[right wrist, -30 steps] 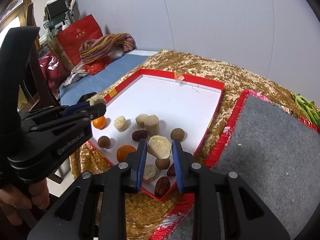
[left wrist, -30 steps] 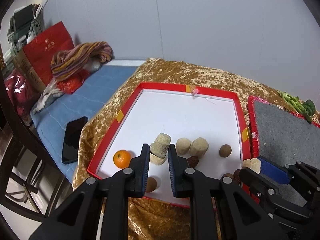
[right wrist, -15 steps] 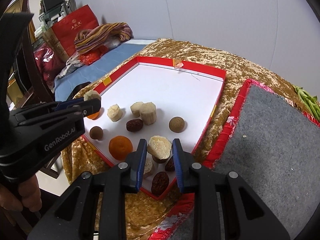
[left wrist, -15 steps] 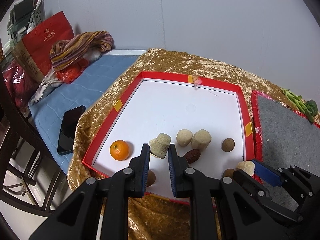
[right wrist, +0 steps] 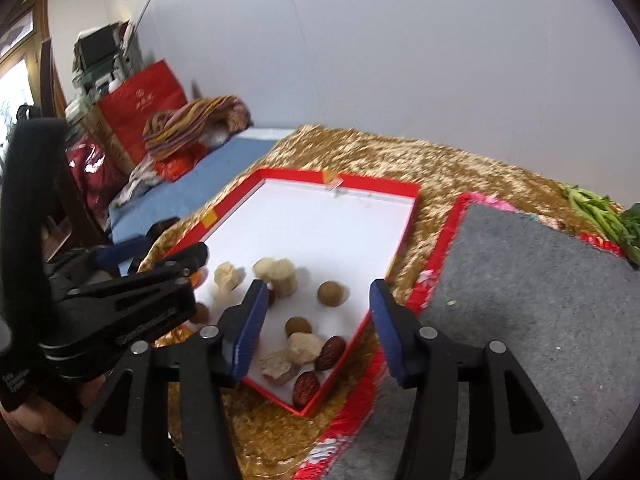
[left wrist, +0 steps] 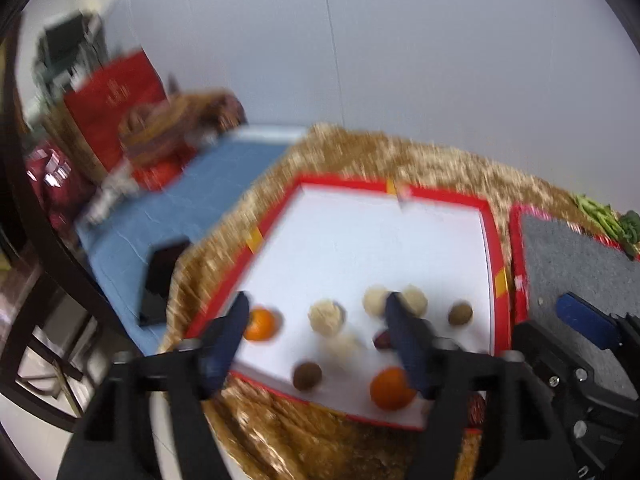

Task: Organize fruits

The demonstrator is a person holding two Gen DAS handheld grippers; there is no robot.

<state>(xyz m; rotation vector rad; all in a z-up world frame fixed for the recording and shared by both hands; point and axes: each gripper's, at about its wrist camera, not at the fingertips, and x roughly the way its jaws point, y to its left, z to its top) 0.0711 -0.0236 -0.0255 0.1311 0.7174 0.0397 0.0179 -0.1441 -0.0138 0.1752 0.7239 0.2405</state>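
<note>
Our left claw [left wrist: 316, 336] and right claw [right wrist: 318, 328] both hang spread wide and empty over the near edge of the red tray [right wrist: 404, 216]. The fruits [right wrist: 304, 350] lie below, clustered along that edge.

Fruits [right wrist: 332, 293] lie in tray [right wrist: 404, 232], mat [right wrist: 520, 300] to its right.

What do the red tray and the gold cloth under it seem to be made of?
The tray looks like cardboard: thin red walls, matte white floor, yellow tape at the edges. The cloth looks like crushed velvet or similar pile fabric, judging by its mottled golden sheen and soft drape; the exact fibre cannot be told.
</note>
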